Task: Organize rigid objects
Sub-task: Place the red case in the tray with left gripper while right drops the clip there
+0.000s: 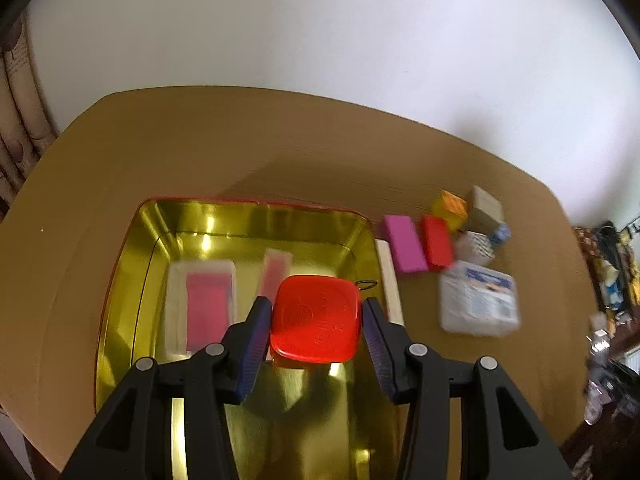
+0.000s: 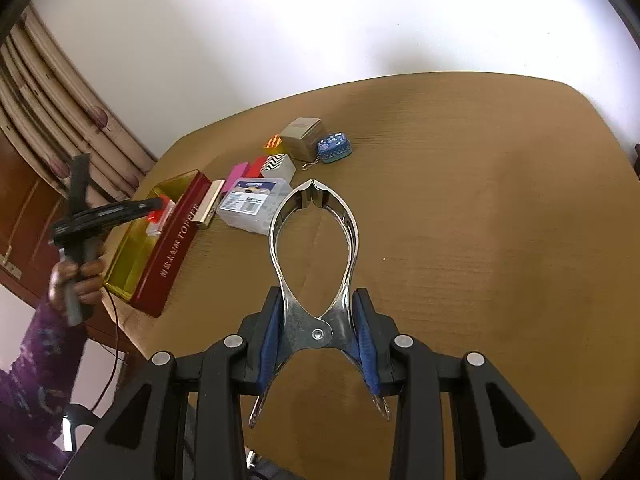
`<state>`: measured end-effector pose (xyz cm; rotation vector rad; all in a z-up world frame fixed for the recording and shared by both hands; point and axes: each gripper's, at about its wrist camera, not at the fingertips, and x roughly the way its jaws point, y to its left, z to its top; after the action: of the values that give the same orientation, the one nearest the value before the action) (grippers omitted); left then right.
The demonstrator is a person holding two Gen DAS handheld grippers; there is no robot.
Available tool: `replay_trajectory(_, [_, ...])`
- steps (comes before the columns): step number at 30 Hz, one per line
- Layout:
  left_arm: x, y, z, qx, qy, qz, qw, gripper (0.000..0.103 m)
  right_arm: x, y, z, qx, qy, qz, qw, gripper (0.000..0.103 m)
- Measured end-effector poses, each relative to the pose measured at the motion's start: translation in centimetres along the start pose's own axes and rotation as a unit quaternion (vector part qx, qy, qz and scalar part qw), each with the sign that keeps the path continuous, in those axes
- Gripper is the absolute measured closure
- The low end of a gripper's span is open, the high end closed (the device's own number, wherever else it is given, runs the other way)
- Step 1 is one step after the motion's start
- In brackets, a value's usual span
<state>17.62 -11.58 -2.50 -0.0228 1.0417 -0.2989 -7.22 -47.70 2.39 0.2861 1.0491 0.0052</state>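
Right gripper (image 2: 318, 334): jaws closed on the handles of a metal clamp (image 2: 314, 248), pads pressing both sides near the rivet. Clamp long axis runs straight away from the camera, closed tips pointing toward the far table edge; handle ends flare back toward the camera. Polished steel, bowed arms enclosing an oval gap. It hangs above bare brown table (image 2: 460, 220).

Left gripper (image 1: 316, 320): jaws clamped on a small container with a red lid (image 1: 314, 318), a rounded square with embossed marks that are unreadable. Clear body below the lid is mostly hidden. It is held over the open gold-lined tin (image 1: 132, 264), red outside.

In the tin: a clear case with pink insert (image 1: 202, 304) and a second pink strip, both blurred.

Beyond the tin, to its right: a pale bar (image 1: 390, 280) against its wall, clear labelled box (image 1: 478, 300), pink block (image 1: 404, 248), red block (image 1: 438, 246), orange cube (image 1: 452, 208), tan box (image 1: 486, 206); blurred, partly overlapping.
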Motion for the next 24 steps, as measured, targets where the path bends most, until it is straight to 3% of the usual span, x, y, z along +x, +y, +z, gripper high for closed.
replay_trajectory(7, [2.0, -0.2, 0.9, -0.002, 0.015, 0.002, 0.9999, 0.055, -0.2, 0.3, -0.4, 0.004, -0.002, 0.011, 1.000, 0.071])
replay_trajectory(10, [1.8, -0.2, 1.0, 0.005, 0.003, 0.017, 0.9998, 0.055, -0.2, 1.0, -0.5, 0.000, 0.000, 0.016, 1.000, 0.071])
replay_trajectory(14, [1.2, 0.2, 1.3, -0.003, 0.005, 0.007, 1.0000, 0.055, -0.3, 1.9, -0.7, -0.004, -0.001, 0.019, 1.000, 0.071])
replay_trajectory(17, [-1.3, 0.7, 0.7, -0.019, -0.021, -0.007, 0.9996, 0.055, -0.4, 3.1, -0.4, -0.008, -0.003, 0.030, 1.000, 0.071])
replay_trajectory(24, [-9.7, 2.0, -5.6, -0.031, -0.105, 0.060, 0.9922, 0.053, 1.0, 10.2, 1.7, -0.063, 0.009, 0.088, 0.994, 0.071])
